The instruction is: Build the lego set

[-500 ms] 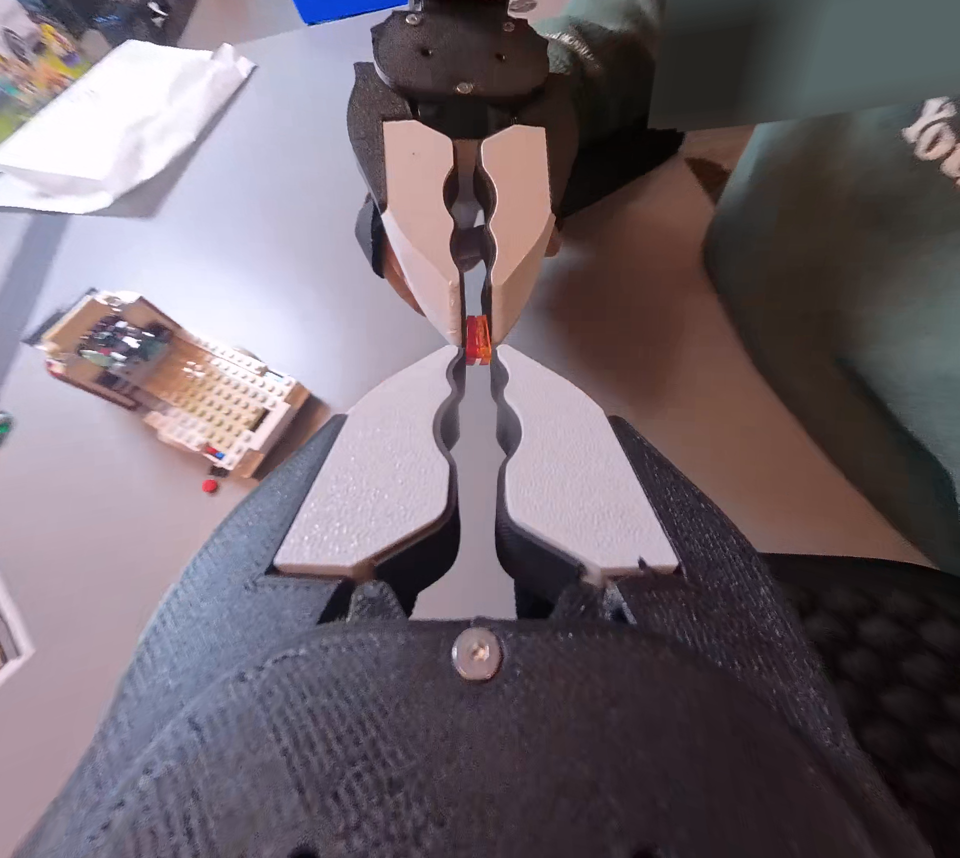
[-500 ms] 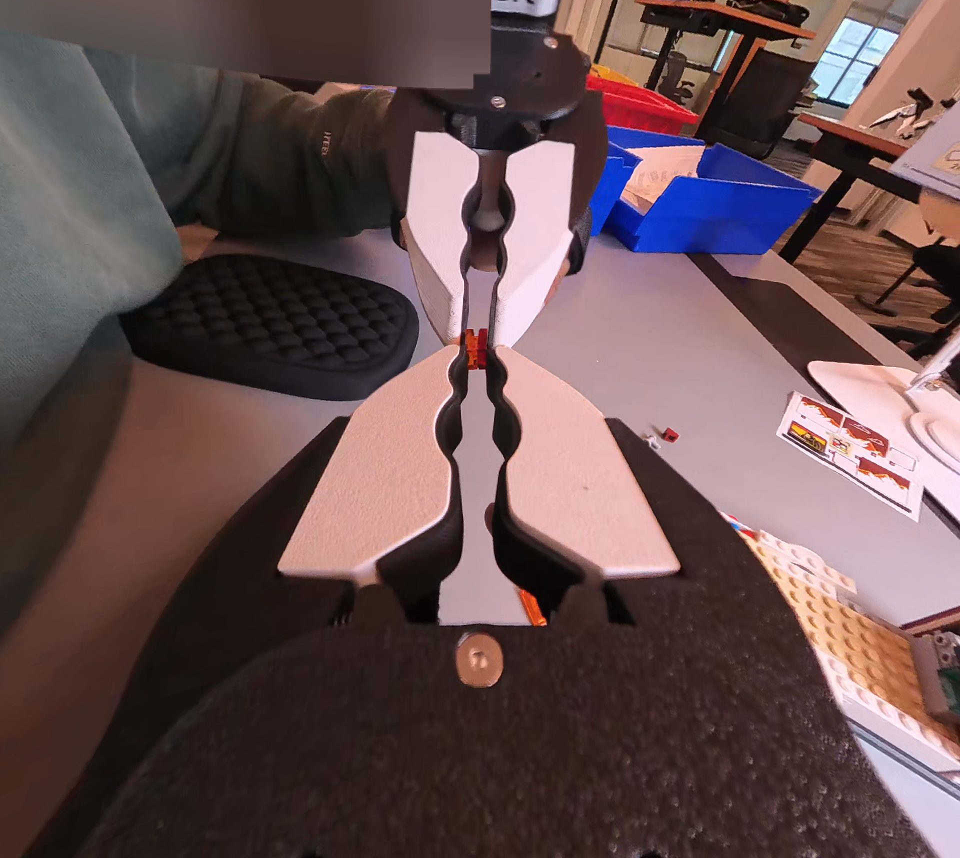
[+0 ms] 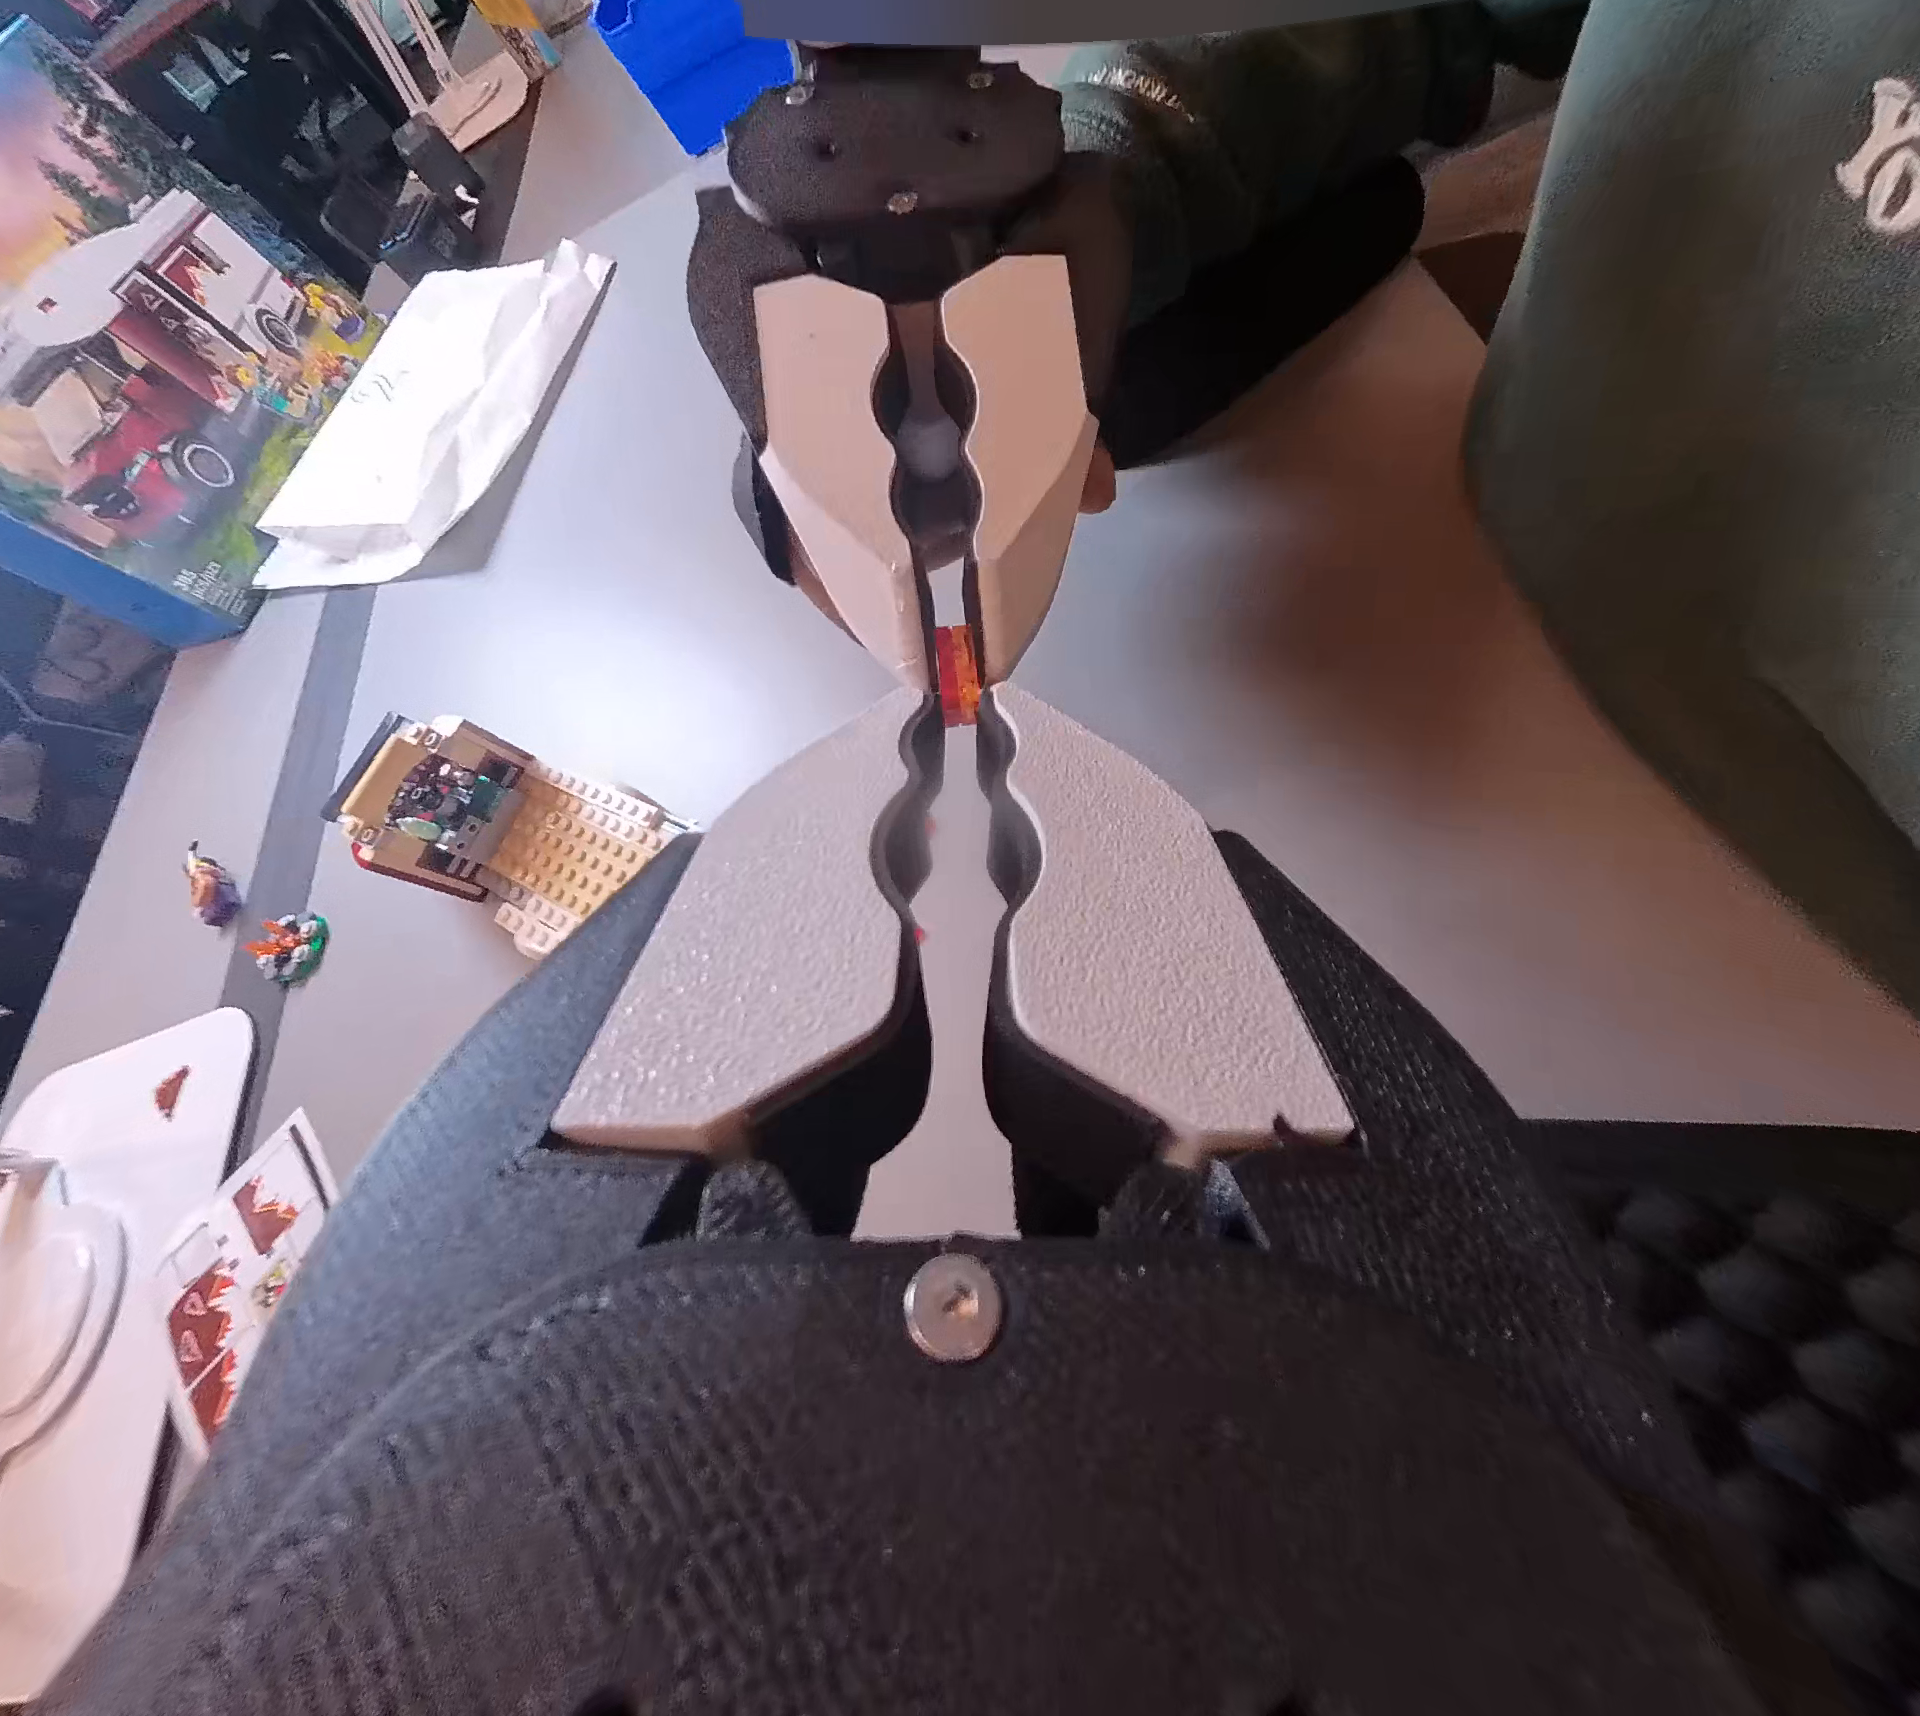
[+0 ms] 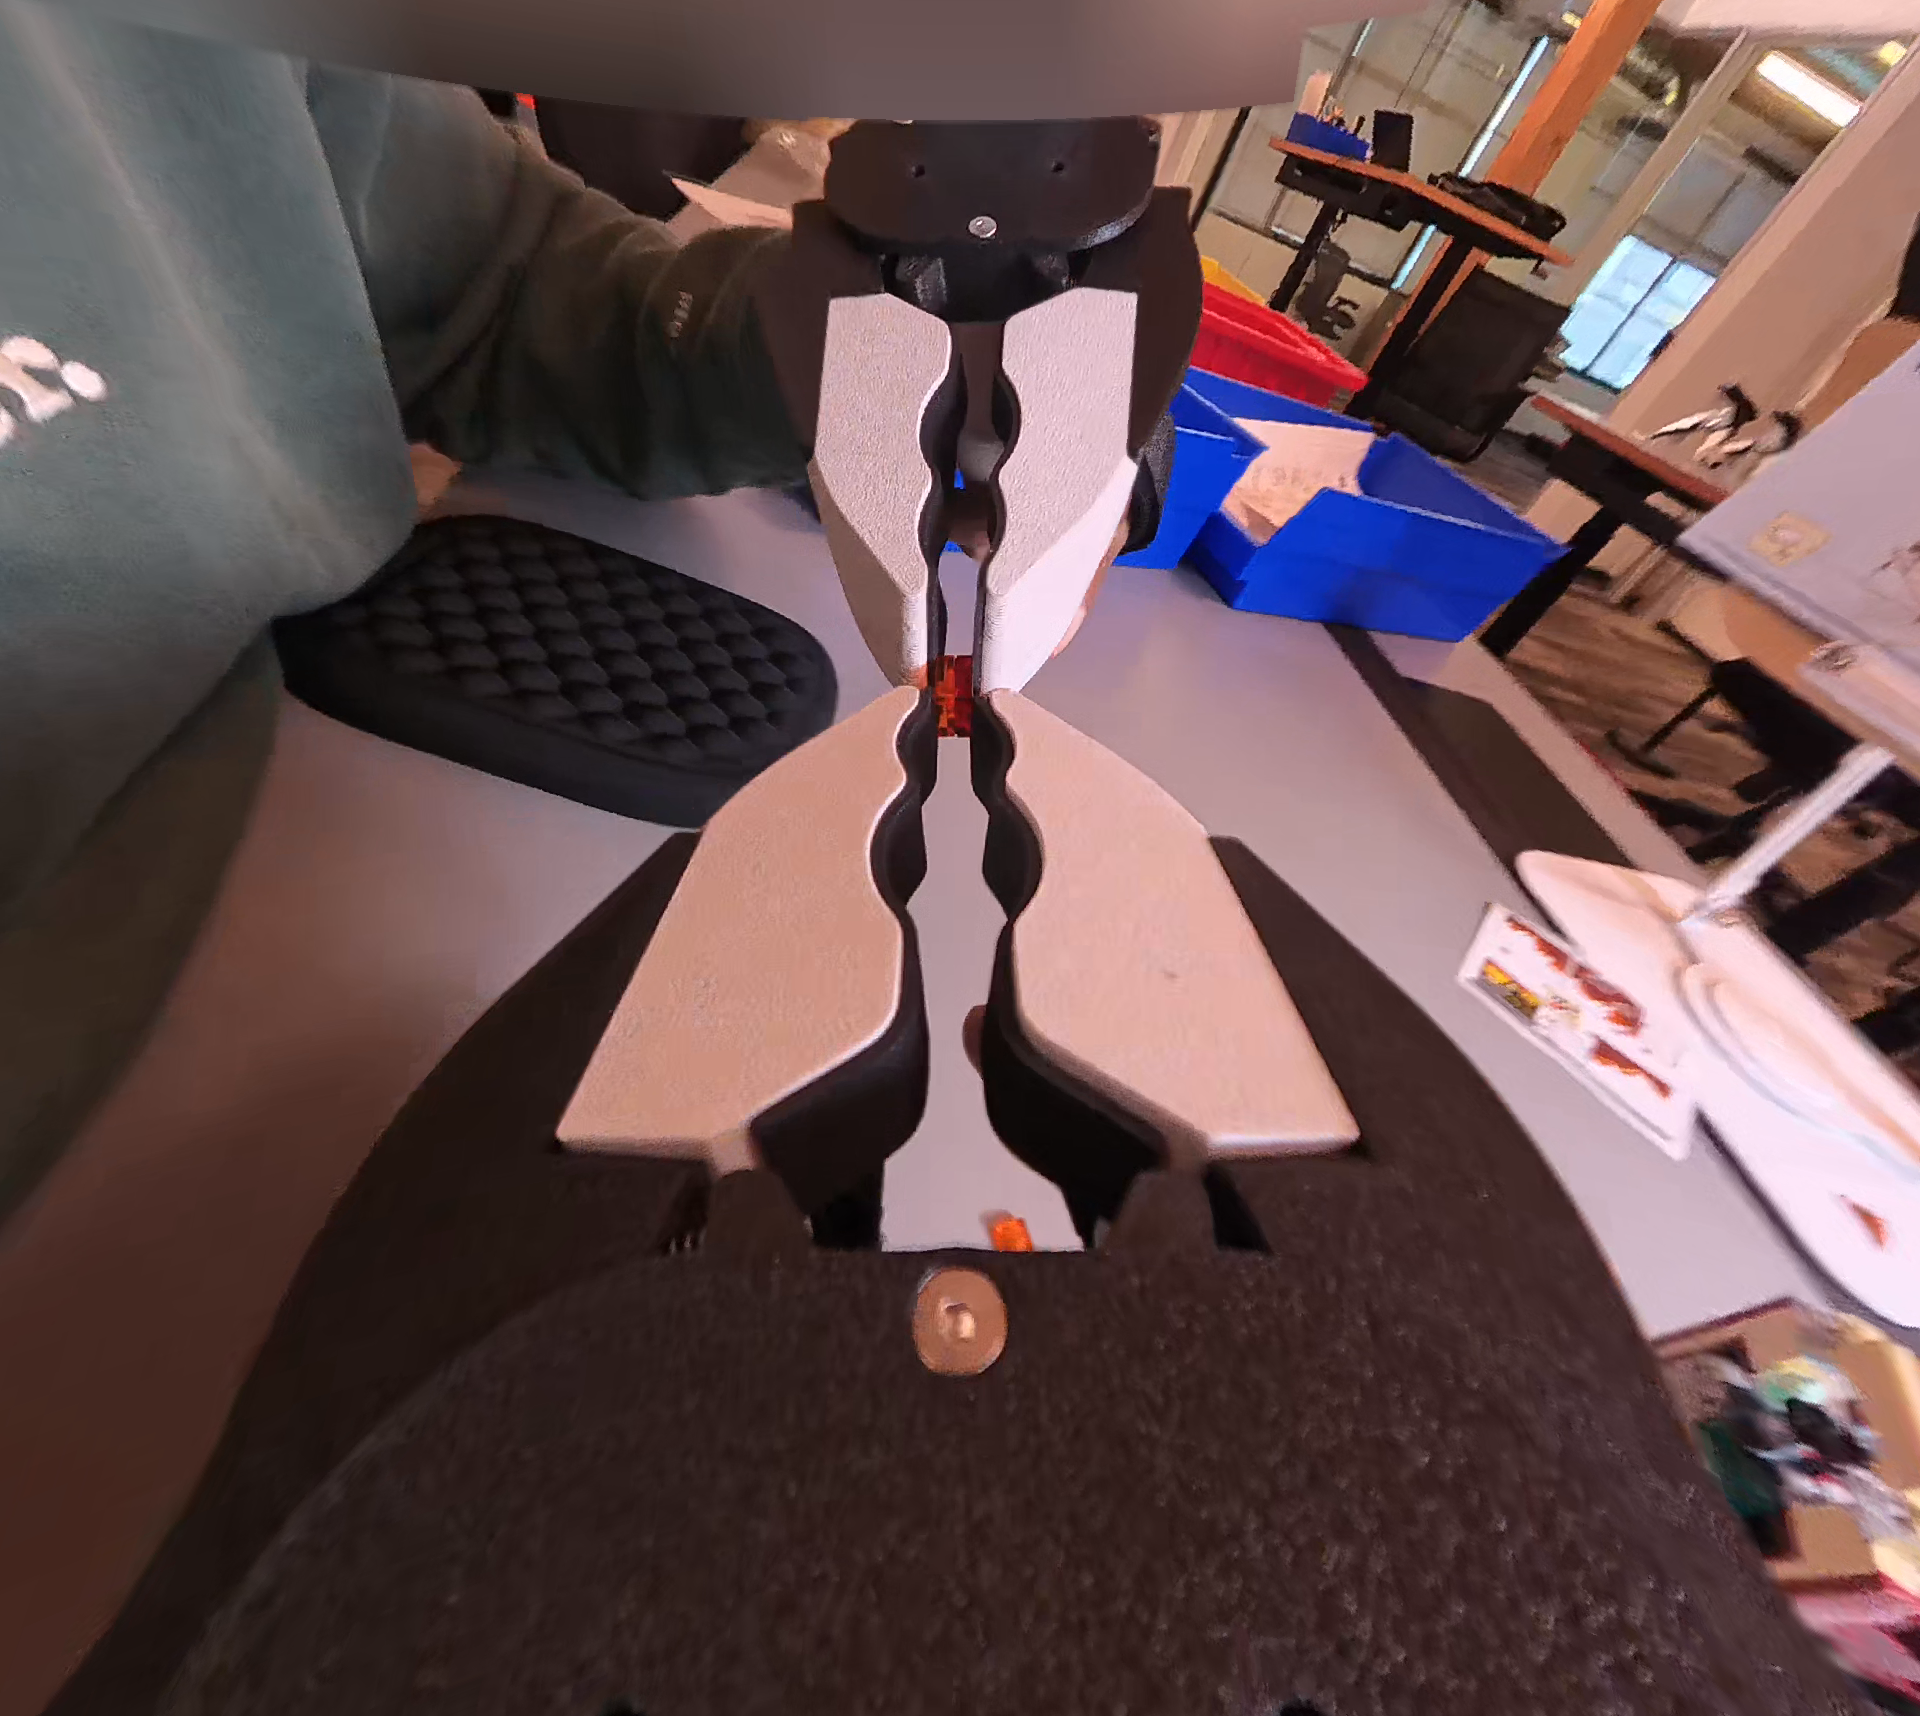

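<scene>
Left gripper (image 3: pixel 954 710) and right gripper (image 4: pixel 954 710) meet tip to tip above the table (image 3: pixel 623 627), each clamped narrow on the small orange-red lego piece (image 3: pixel 956 674) between them. Tan lego build (image 3: pixel 499 819) lies left of the left gripper.

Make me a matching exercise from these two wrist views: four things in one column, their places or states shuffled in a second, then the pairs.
Things
1. orange piece
2. tan Lego build
3. white paper bag
4. black padded mat

Places or states
A. lies beside the picture box
B. pinched between both grippers' tips
C. under the person's sleeve
D. sits on the grey table, untouched

Pairs: 1-B, 2-D, 3-A, 4-C
</scene>
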The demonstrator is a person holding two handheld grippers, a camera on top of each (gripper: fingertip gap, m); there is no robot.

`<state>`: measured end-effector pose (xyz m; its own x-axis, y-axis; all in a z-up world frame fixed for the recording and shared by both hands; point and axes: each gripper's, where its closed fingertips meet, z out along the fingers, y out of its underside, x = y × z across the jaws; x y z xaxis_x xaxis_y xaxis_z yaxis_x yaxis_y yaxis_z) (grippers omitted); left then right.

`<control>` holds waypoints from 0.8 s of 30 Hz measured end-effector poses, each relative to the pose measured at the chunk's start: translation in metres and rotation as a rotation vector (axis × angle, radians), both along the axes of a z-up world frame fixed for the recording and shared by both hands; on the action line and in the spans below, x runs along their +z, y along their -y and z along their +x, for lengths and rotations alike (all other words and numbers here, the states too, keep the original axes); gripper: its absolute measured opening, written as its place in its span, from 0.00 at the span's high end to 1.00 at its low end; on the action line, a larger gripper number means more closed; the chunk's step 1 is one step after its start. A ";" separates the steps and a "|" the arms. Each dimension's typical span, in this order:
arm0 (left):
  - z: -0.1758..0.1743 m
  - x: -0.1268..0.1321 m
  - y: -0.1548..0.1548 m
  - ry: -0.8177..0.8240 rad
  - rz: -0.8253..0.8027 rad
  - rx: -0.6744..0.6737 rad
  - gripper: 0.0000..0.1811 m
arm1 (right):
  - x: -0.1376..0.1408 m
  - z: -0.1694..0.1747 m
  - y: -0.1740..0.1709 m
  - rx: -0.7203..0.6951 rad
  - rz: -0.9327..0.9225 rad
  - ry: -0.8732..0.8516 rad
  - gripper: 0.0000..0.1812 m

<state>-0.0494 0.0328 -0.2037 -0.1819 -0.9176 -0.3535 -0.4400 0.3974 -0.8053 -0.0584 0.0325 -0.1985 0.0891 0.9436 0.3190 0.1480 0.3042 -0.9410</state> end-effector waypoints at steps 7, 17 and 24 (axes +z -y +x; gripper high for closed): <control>-0.001 0.002 0.003 0.009 0.060 -0.014 0.96 | 0.003 -0.001 0.004 -0.045 0.196 0.029 0.97; -0.003 0.001 0.004 -0.021 0.119 -0.013 0.96 | 0.002 -0.003 0.005 -0.070 0.269 0.049 0.96; -0.004 -0.007 0.002 0.018 -0.129 -0.063 0.95 | -0.007 -0.004 0.000 -0.095 0.304 0.099 0.96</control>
